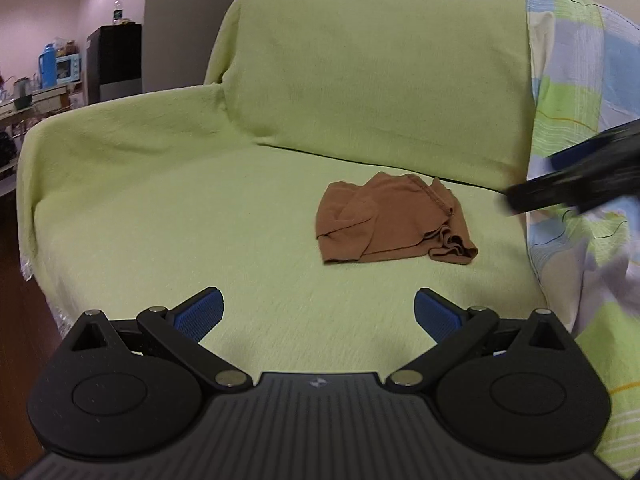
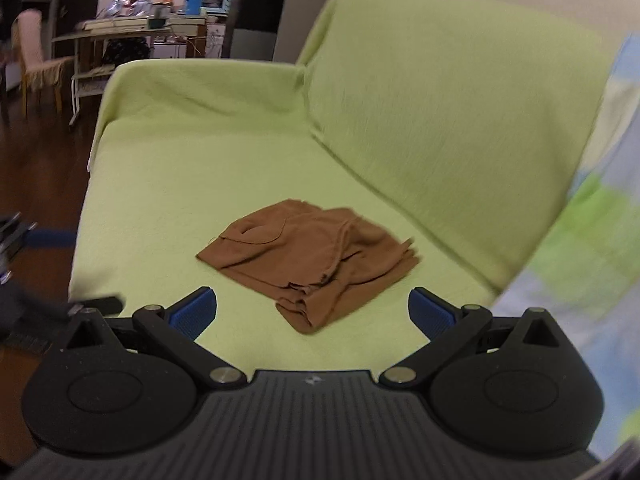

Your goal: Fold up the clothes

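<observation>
Brown garment (image 1: 390, 220), loosely folded, lies flat on the green-covered sofa seat (image 1: 200, 220), near the backrest. Left gripper (image 1: 318, 314) hovers short of it, jaws spread wide, nothing between. Right gripper (image 2: 312, 312) likewise wide and empty, garment's near corner just ahead.

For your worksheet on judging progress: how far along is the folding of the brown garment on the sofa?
Done: the garment lies in a rough, rumpled fold on the sofa. In hand: nothing; left gripper and right gripper are open and empty, short of it. Left: neatening the bunched corner.
</observation>
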A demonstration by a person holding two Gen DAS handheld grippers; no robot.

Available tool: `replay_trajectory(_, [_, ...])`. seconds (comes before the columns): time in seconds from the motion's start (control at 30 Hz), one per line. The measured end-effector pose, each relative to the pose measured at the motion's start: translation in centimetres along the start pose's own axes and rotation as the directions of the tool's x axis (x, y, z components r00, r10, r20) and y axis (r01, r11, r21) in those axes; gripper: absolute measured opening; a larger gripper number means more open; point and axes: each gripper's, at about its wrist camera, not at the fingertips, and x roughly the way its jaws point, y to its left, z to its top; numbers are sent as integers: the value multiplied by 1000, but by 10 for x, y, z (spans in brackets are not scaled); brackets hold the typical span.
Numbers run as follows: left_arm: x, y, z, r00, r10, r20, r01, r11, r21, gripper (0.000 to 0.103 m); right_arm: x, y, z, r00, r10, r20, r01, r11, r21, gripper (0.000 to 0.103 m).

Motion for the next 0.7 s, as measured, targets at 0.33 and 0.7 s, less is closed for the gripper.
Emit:
replay_trajectory(0.33, [10,-6,-5,999,-39,-35,41,999,37,102,119,-19,12,987,1,-163,30,981,192,81])
replay_trajectory(0.7, [2,-27,-2,991,-129,-20,131,981,146,102,59,-5,11,998,0,-64,6,996,87,6])
